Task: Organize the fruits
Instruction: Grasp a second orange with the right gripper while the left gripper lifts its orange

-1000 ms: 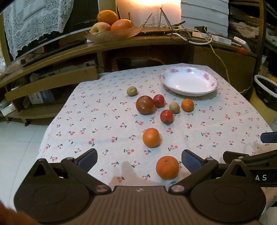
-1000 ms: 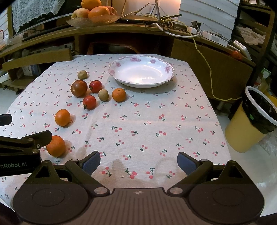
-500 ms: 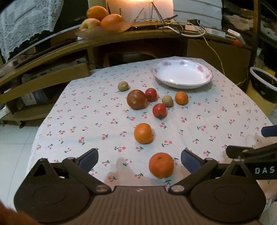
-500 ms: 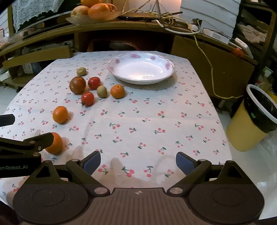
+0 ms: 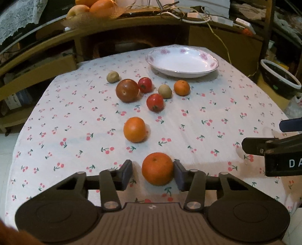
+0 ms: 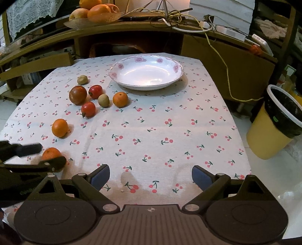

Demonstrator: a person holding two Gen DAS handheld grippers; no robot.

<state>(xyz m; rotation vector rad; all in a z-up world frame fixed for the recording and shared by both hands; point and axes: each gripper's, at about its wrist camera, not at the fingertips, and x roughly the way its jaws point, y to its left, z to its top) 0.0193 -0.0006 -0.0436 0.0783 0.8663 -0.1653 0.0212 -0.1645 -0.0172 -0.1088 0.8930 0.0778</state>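
Several fruits lie on the cherry-print tablecloth. The nearest orange (image 5: 157, 168) sits between the fingers of my left gripper (image 5: 152, 173); the right pad touches it, the left pad stands a little apart. It also shows in the right wrist view (image 6: 50, 153). A second orange (image 5: 134, 129), two red tomatoes (image 5: 155, 102), a dark tomato (image 5: 127, 90), two small brown fruits (image 5: 165, 91) and a small orange (image 5: 181, 87) lie beyond. A white flowered plate (image 5: 205, 67) stands empty at the back. My right gripper (image 6: 151, 176) is open and empty above the cloth.
A yellow bin (image 6: 277, 122) with a black liner stands right of the table. A wooden shelf behind holds a fruit bowl (image 6: 94, 14) and cables (image 6: 181, 20). The table's near edge lies just under both grippers.
My left gripper moved forward and down around the nearest orange, and its fingers narrowed from wide open. The right gripper barely moved.
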